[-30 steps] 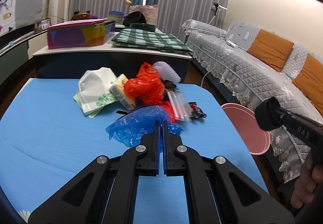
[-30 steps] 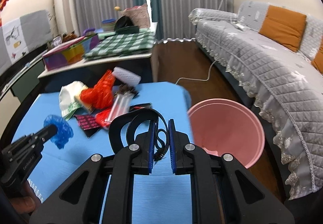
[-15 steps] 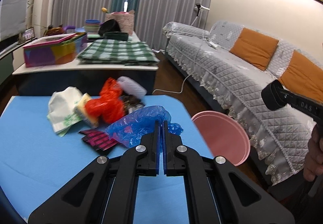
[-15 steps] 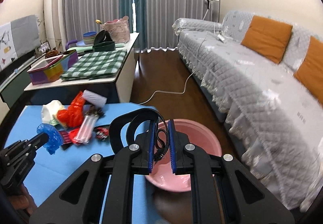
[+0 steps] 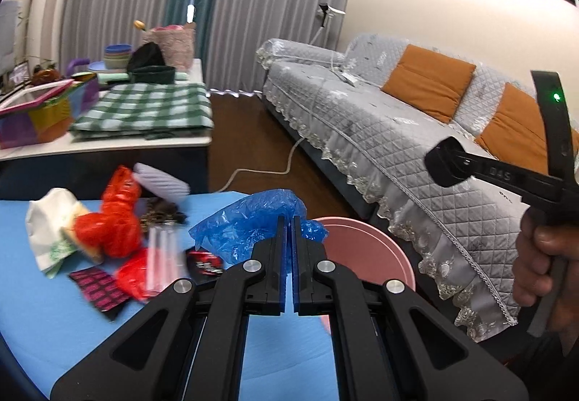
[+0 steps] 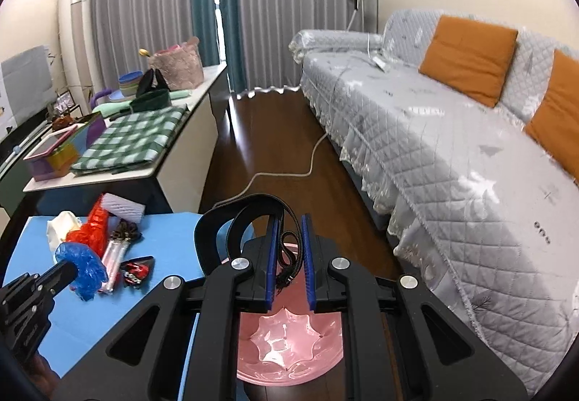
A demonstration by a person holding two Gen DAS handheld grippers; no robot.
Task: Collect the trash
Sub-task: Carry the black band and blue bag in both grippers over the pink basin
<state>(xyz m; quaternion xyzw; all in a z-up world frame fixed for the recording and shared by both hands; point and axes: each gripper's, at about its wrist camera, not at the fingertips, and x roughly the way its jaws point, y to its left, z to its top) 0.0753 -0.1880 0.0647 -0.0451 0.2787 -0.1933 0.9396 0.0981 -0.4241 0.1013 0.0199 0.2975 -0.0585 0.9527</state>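
My left gripper is shut on a crumpled blue plastic bag, held above the right end of the blue table, beside the pink bin. My right gripper is shut on a looped black strap, which hangs directly over the pink bin on the floor. The left gripper with its blue bag shows at the lower left of the right wrist view. The rest of the trash, with a red bag and a white bag, lies in a pile on the table.
A grey quilted sofa with orange cushions lines the right side. A white cable trails over the dark wood floor. Behind the blue table stands a low counter with a green checked cloth, a colourful box and bowls.
Both grippers have swung right, away from the trash pile toward the pink bin. The strap now hangs over the bin's inside and the blue bag has left the table.
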